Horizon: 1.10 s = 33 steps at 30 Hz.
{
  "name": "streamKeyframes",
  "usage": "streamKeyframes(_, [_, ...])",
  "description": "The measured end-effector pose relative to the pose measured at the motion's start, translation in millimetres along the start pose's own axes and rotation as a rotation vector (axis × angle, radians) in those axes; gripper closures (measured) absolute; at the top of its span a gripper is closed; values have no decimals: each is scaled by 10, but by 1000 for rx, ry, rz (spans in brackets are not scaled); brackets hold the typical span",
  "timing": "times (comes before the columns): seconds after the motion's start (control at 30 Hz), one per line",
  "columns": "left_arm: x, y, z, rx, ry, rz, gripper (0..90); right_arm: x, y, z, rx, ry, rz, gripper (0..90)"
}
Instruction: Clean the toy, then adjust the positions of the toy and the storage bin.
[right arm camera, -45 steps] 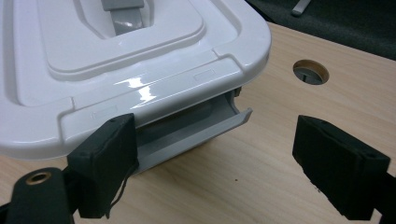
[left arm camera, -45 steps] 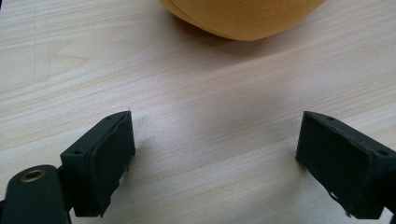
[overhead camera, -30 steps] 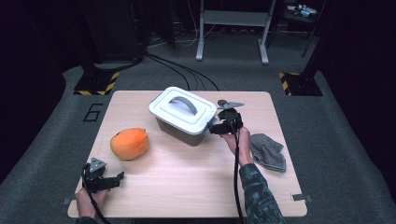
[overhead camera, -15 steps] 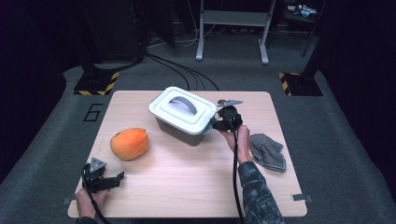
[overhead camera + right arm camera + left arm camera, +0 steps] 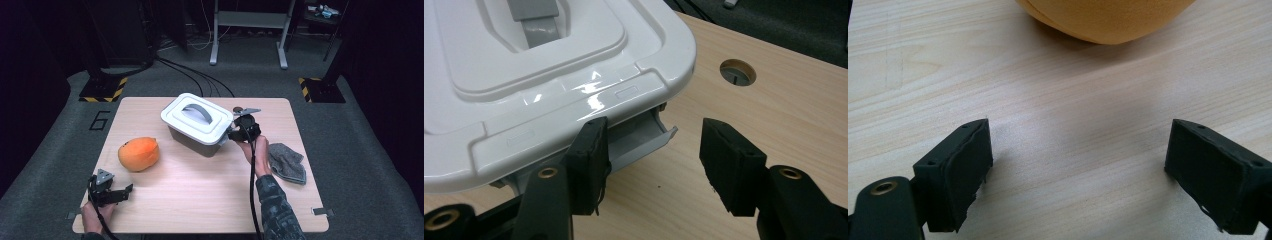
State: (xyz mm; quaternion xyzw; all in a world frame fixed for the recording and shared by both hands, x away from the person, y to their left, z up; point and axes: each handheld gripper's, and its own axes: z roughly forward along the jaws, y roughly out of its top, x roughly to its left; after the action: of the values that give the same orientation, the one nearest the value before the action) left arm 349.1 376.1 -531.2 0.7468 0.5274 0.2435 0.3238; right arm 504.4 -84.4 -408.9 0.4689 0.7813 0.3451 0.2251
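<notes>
Right hand-held gripper (image 5: 233,131) sits at the right end of the box (image 5: 197,125), jaws spread moderately and holding nothing; in the right gripper view (image 5: 651,160) one jaw is tucked under the lid (image 5: 549,75) rim beside a grey latch (image 5: 644,135), the other stands clear over bare wood. Left hand-held gripper (image 5: 120,192) rests well in front and to the left of the box, jaws wide and empty (image 5: 1078,175).

On the tabletop (image 5: 200,200), the box stands closed near the far middle, its grey handle (image 5: 196,112) on top. An orange plush (image 5: 138,153) lies to the box's front left, between it and the left hand-held gripper. A grey cloth (image 5: 287,162) lies to the box's right, behind the right forearm.

The right gripper view also shows a round hole (image 5: 738,72) in the tabletop just past the box corner. The left gripper view shows the plush's underside (image 5: 1103,20) just ahead.
</notes>
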Motion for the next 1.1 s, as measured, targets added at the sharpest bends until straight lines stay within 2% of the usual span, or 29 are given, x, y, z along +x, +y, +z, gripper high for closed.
streamKeyframes(0.23, [-1, -2, 0, 0, -2, -3, 115, -36, -36, -37, 7, 1, 6, 428])
streamKeyframes(0.3, [1, -1, 2, -2, -1, -1, 115, -36, -34, -44, 14, -4, 9, 405])
streamKeyframes(0.33, [0, -1, 2, -3, 0, -1, 115, -38, -25, -47, 18, -10, -1, 328])
streamKeyframes(0.43, [-3, -1, 3, -5, -1, -3, 115, -33, -4, -84, -11, -1, -16, 303])
streamKeyframes(0.5, [-3, -1, 5, -7, -1, -3, 115, -5, 31, -105, -21, 16, -20, 253])
streamKeyframes(0.63, [-5, 0, 3, -5, 1, -2, 115, 60, 113, -89, -30, 34, -45, 222])
streamKeyframes(0.67, [3, 5, -10, 12, -9, 4, 115, 83, 137, -77, -34, 40, -44, 216])
streamKeyframes(0.77, [1, 5, -10, 11, -8, 4, 116, 128, 178, -52, -30, 47, -48, 206])
streamKeyframes(0.8, [-10, -2, 5, -12, 3, 1, 117, 164, 221, -16, -28, 56, -60, 182])
streamKeyframes(0.87, [-3, 0, 3, -4, -3, -2, 118, 182, 259, 12, -29, 58, -65, 166])
streamKeyframes(1.0, [-6, -1, 3, -7, 2, 1, 118, 224, 334, 67, -20, 71, -74, 149])
streamKeyframes(1.1, [-6, -1, 4, -7, 0, 0, 118, 257, 383, 113, -24, 75, -97, 178])
